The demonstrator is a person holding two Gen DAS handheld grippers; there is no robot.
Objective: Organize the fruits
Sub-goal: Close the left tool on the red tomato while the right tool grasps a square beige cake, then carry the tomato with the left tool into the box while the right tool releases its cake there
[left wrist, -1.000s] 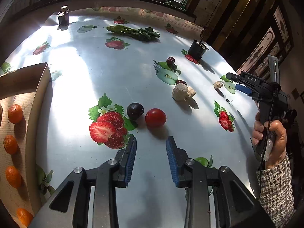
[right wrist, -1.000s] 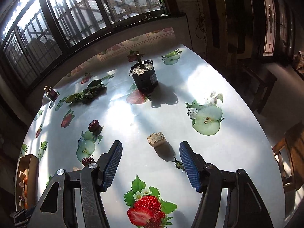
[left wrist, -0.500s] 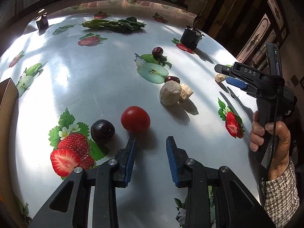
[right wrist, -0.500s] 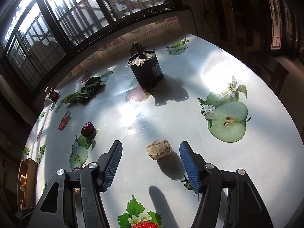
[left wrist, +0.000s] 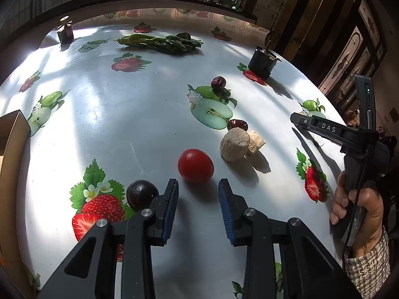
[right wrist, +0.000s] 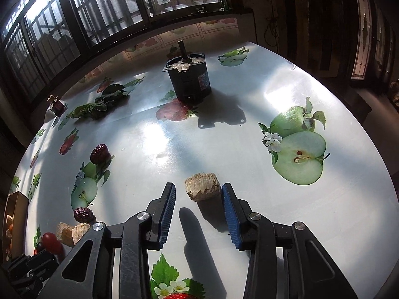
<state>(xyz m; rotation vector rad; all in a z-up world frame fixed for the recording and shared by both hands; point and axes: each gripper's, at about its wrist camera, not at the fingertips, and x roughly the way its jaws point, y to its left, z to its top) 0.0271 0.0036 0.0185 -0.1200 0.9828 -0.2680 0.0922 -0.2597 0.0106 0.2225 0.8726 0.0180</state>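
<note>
The left gripper [left wrist: 197, 208], jaws spread and empty, is being held low over the glossy fruit-printed tablecloth [left wrist: 119, 124], lined up on the round red tomato [left wrist: 195, 165] lying just beyond its blue pads; the gap looks set to take the fruit's width. A dark round plum [left wrist: 141, 194] is lying just left of the near pad, touching nothing. The right gripper [right wrist: 198, 208], likewise spread and empty, is being held with the tan cork-like cylinder [right wrist: 203, 186] between its fingertips, not yet touched. Further off, wrinkled red dates [left wrist: 237, 124] and a pale mushroom-like lump [left wrist: 234, 144] are lying. A brown cardboard box [left wrist: 12, 154] is standing at far left, probably the destination for the fruit.
</note>
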